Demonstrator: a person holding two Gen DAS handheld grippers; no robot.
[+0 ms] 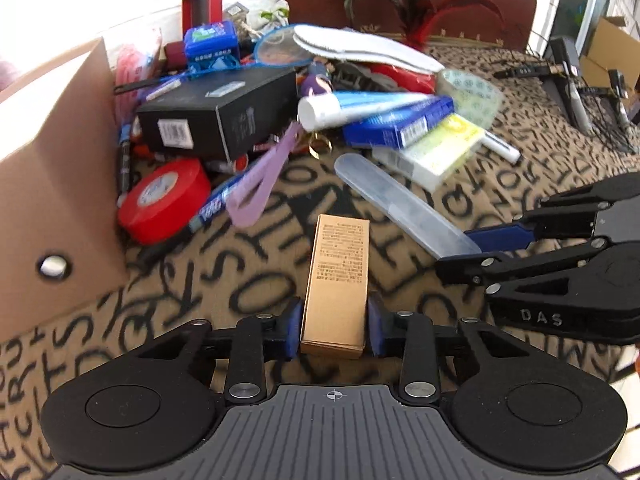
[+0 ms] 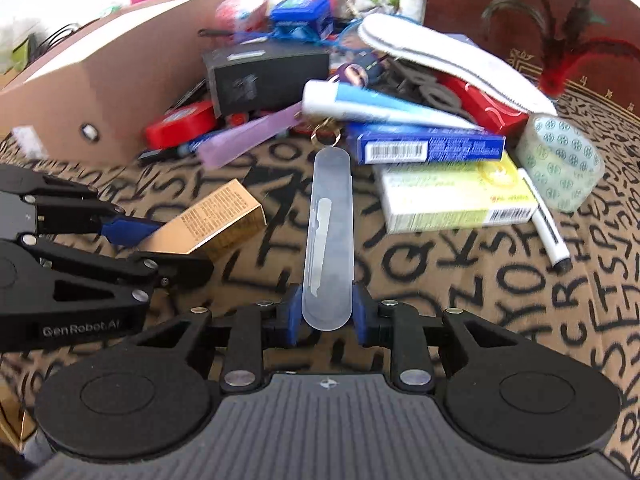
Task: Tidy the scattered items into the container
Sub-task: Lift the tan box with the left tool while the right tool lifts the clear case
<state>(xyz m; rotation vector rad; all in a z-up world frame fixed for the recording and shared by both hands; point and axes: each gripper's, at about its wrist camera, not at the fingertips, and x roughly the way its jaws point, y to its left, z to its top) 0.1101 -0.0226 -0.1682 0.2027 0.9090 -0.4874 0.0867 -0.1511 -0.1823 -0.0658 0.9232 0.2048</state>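
Observation:
A slim gold carton (image 1: 340, 264) lies lengthwise between the blue pads of my left gripper (image 1: 334, 328), which press on its near end. My right gripper (image 2: 327, 316) is shut on the near end of a long clear plastic case (image 2: 330, 220) that points away over the cloth. In the left wrist view the right gripper (image 1: 460, 254) comes in from the right, holding that clear case (image 1: 400, 204). The right wrist view shows the left gripper (image 2: 168, 246) at the left with the gold carton (image 2: 212, 220). The open cardboard box (image 1: 52, 180) stands at the left, also visible as the cardboard box (image 2: 100, 80).
A pile lies behind on the letter-patterned cloth (image 2: 460, 280): black box (image 1: 216, 116), red tape roll (image 1: 168, 200), toothpaste tube (image 2: 372, 104), blue carton (image 2: 428, 146), yellow-green carton (image 2: 452, 196), clear tape roll (image 2: 560, 160), marker (image 2: 548, 228), white insole (image 2: 440, 60), purple strap (image 1: 260, 180).

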